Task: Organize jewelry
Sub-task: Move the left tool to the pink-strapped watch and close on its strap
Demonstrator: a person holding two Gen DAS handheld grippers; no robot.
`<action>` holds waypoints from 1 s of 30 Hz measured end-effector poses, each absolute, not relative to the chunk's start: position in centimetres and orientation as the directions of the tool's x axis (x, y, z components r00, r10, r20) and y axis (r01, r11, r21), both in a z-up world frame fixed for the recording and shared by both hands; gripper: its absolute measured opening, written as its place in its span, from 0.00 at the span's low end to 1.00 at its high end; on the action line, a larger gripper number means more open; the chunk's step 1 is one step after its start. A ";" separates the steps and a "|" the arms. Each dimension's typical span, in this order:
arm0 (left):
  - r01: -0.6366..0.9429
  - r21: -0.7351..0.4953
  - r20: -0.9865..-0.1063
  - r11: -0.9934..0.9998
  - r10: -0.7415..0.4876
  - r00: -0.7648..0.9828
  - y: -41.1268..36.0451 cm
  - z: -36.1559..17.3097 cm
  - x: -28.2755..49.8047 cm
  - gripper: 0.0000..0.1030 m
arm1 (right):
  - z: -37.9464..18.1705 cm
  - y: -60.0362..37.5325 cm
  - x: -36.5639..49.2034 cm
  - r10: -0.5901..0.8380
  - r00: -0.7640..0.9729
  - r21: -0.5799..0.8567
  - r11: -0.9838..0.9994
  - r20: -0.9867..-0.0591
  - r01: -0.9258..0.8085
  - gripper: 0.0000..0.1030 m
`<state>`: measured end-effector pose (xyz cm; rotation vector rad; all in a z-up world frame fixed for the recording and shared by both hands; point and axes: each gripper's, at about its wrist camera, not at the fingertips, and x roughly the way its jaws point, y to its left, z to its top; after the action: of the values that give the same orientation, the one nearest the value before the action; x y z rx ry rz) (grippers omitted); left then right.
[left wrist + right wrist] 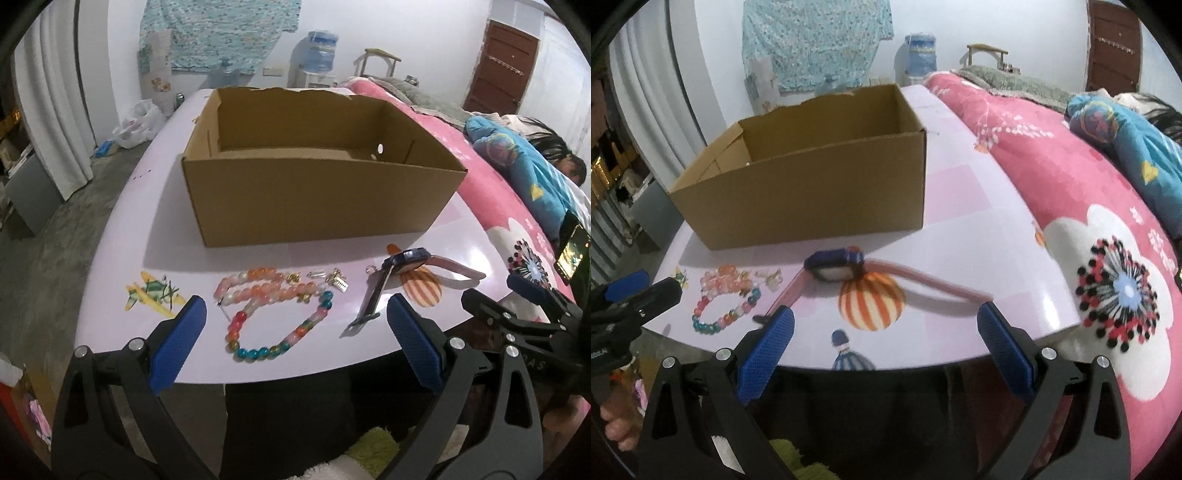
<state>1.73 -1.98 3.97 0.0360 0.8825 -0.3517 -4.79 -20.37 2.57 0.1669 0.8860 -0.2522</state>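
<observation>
We see the left gripper (293, 345) hovering at the near edge of the pale pink table (122, 236), its blue-padded fingers (177, 347) spread wide with nothing between them. Just ahead of it lies the jewelry: a multicoloured bead bracelet (280, 325) in a loose loop, a string of peach and pink beads (255, 288) touching its far side, and a few small gold and silver clips (328, 278) just beyond. To the right rests a watch (406, 258) with a dark blue case and pink straps — one strap runs toward the table edge, the other out to the right. The right gripper (884, 343) hangs in front of the watch, fingers (1004, 354) also wide apart and empty; the watch straps reach toward both fingertips, though we cannot tell whether they touch. Behind the jewelry stands an open cardboard box (317, 199), its inside bare as far as we see. A pink blanket (1071, 206) lies along the table's right side.
</observation>
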 end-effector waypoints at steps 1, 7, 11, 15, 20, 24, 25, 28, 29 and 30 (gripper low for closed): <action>0.317 -0.109 -0.759 0.942 -0.285 0.585 -2.2 4.1 1.9 0.92 | 2.6 -20.5 -4.7 -0.154 0.611 0.033 0.958 -0.777 0.284 0.94; 0.339 -0.188 -0.750 0.922 -0.357 0.556 -3.1 4.1 3.1 0.92 | 2.5 -21.6 -4.0 -0.163 0.612 0.022 0.959 -0.774 0.283 0.94; 0.333 -0.261 -0.747 0.906 -0.408 0.526 -3.2 3.6 4.0 0.92 | 2.6 -22.2 -3.8 -0.186 0.627 0.000 0.959 -0.756 0.284 0.94; 0.324 -0.305 -0.739 0.895 -0.437 0.512 -3.5 3.3 4.8 0.92 | 2.7 -23.0 -3.9 -0.196 0.643 -0.017 0.962 -0.741 0.274 0.94; 0.332 -0.333 -0.727 0.882 -0.465 0.506 -3.9 3.1 5.5 0.92 | 2.6 -24.0 -4.2 -0.159 0.659 0.028 0.964 -0.735 0.264 0.94; 0.363 -0.330 -0.710 0.871 -0.483 0.513 -4.4 3.1 5.8 0.92 | 2.6 -24.4 -4.4 -0.140 0.666 0.039 0.968 -0.733 0.247 0.94; 0.374 -0.326 -0.707 0.868 -0.486 0.514 -4.6 3.0 5.9 0.92 | 2.6 -24.5 -4.3 -0.130 0.667 0.048 0.969 -0.733 0.242 0.94; 0.401 -0.302 -0.713 0.865 -0.484 0.507 -5.2 2.9 6.1 0.92 | 2.8 -24.9 -4.3 -0.073 0.677 0.107 0.970 -0.732 0.220 0.94; 0.406 -0.290 -0.721 0.867 -0.477 0.503 -5.4 2.7 6.2 0.92 | 2.9 -25.1 -4.4 -0.037 0.680 0.146 0.967 -0.732 0.209 0.94; 0.413 -0.276 -0.733 0.868 -0.468 0.493 -5.7 2.5 6.3 0.92 | 3.0 -25.3 -4.4 -0.012 0.681 0.173 0.964 -0.732 0.203 0.94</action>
<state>6.30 -5.72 2.51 -0.0668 0.9097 -0.5347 -4.44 -25.32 3.01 0.2496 0.8143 -0.1225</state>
